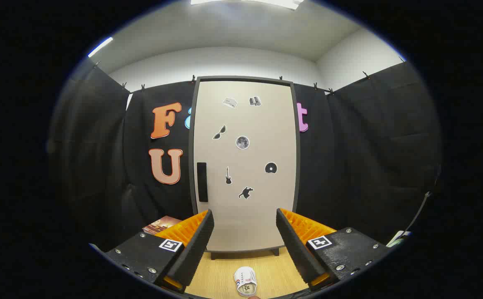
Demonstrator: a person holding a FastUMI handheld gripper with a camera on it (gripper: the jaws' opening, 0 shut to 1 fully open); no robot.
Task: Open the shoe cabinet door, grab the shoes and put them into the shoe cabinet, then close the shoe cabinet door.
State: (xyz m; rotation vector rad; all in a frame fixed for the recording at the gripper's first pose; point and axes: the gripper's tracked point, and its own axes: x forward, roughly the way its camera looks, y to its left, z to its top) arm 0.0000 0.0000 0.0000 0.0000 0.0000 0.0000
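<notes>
Gripper [244, 232] fingers spread wide, holding nothing, aimed square at shoe cabinet door [245, 166], presumably readying for the opening step; door shut, dark handle [202, 182] at 10 o'clock beyond fingers; white shoe [245, 281] on wooden floor [274, 270] at 6 o'clock, between fingers.

Closed cabinet door [245, 166] beyond open floor [212, 274].
</notes>
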